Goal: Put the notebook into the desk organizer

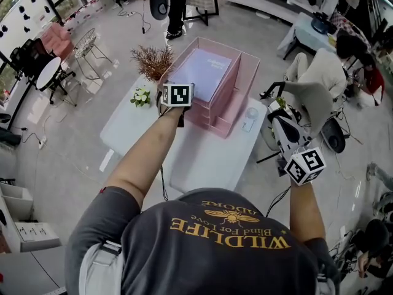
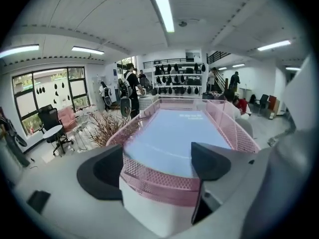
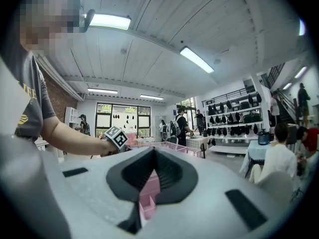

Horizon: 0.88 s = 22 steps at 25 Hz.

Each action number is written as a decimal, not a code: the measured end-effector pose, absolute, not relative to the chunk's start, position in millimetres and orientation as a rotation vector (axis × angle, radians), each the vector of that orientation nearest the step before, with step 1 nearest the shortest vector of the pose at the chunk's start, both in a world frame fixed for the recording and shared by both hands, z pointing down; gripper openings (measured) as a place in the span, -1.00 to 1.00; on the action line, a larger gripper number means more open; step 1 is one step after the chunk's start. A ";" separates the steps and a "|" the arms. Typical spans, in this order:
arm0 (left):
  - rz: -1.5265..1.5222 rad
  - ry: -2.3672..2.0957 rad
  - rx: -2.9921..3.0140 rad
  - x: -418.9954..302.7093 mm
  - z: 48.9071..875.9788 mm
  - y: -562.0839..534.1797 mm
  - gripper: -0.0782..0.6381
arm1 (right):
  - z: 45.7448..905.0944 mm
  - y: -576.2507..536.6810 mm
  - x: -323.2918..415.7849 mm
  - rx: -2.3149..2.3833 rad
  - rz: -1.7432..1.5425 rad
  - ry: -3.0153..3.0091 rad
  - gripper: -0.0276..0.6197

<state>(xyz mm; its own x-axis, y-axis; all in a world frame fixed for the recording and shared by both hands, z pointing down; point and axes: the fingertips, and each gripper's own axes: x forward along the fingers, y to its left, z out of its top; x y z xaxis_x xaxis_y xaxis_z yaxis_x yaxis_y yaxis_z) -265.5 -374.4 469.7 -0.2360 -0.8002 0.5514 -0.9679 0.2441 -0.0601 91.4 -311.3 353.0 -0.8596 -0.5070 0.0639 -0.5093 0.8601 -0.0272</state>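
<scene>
Holding the left gripper [image 2: 158, 168] at the near end of the pink mesh desk organizer [image 1: 237, 98], I am seeing its jaws spread wide, one on each side of the organizer's near corner. As far as I can tell through the wide lens, neither pad is pressing on the mesh, so it is pinching nothing. The notebook [image 1: 206, 72] is lying flat in the organizer's top tray, pale lilac cover up, filling most of that tray and touched by neither gripper. The organizer is standing at the far end of a white table [image 1: 202, 158]. A bunch of dried twigs [image 1: 152, 60] and a small posy of white flowers [image 1: 140, 97] are sitting off its left side, and a small white object [image 1: 250, 118] is lying just beside its right side. I am carrying the right gripper [image 3: 153, 156] out past the table's right edge, well apart from the organizer, its jaws pressed together at the tips with nothing between them.
</scene>
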 end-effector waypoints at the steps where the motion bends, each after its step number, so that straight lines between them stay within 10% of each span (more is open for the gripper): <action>1: 0.537 -2.131 1.627 -267.8 465.9 -371.6 0.40 | 353.2 -311.8 92.2 0.816 0.067 -2.977 -0.91; 8: 0.249 -2.087 1.893 -248.7 404.9 -353.8 0.37 | 344.4 -317.5 99.5 0.856 0.047 -2.976 -0.91; 22: -0.139 -1.396 2.755 -59.5 310.3 -287.2 -0.35 | 321.4 -310.0 144.8 1.022 0.022 -2.926 -0.91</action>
<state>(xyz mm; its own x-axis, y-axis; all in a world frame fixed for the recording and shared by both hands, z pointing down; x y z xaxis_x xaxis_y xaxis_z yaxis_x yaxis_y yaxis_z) -59.5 -287.2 310.3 0.5883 -0.8066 -0.0576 -0.8021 -0.5912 0.0846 144.8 -310.0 321.4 -0.7816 -0.6221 0.0447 -0.6227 0.7824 0.0007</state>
